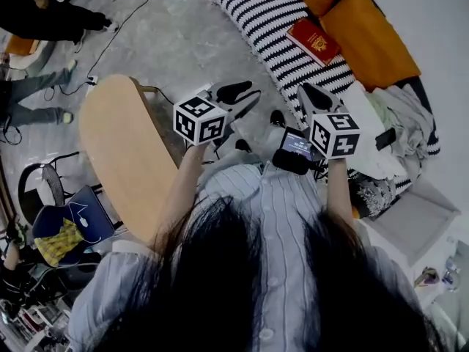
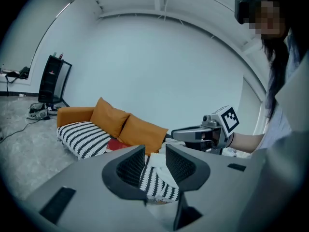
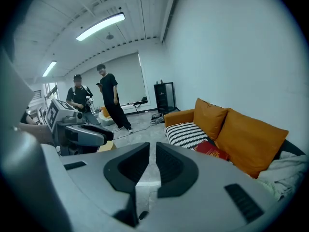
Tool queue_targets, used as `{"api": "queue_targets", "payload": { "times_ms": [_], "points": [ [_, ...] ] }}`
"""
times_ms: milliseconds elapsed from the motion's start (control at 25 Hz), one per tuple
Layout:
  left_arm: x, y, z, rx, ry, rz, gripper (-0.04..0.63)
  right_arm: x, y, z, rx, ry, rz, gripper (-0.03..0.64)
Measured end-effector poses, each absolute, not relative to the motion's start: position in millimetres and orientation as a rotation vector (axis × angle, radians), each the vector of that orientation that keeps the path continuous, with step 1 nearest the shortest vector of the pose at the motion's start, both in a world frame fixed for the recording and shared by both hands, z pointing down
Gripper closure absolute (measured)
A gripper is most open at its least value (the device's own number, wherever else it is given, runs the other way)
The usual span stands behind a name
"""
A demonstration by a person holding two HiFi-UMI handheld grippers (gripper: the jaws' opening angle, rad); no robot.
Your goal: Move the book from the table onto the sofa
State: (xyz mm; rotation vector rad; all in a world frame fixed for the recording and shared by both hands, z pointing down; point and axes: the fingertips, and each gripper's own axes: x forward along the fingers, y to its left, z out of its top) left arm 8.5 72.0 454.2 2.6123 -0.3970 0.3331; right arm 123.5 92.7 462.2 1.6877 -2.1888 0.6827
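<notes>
A red book (image 1: 313,41) lies flat on the black-and-white striped cushion (image 1: 267,17) of the orange sofa (image 1: 374,46). The book (image 3: 212,150) also shows in the right gripper view, in front of the orange back pillows, and as a red strip (image 2: 115,144) in the left gripper view. My left gripper (image 1: 245,96) hangs over the floor short of the sofa, between it and the wooden table (image 1: 121,145); it (image 2: 154,152) is open and empty. My right gripper (image 1: 314,94) is beside it, nearer the sofa's edge; it (image 3: 152,149) is shut on nothing.
Two people (image 3: 108,100) stand on the far side of the room. Cables (image 1: 110,42) trail over the grey floor. A chair with a blue bag (image 1: 69,226) stands left of the table. Crumpled clothes (image 1: 388,123) lie on the sofa's near end, by a white box (image 1: 418,222).
</notes>
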Motion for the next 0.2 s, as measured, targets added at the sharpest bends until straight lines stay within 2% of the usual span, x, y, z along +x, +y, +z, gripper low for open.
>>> {"api": "queue_targets", "payload": {
  "times_ms": [200],
  "points": [
    [5.4, 67.5, 448.6, 2.646, -0.416, 0.329, 0.451, 113.8, 87.2, 456.1, 1.671, -2.204, 0.646, 0.563]
  ]
}}
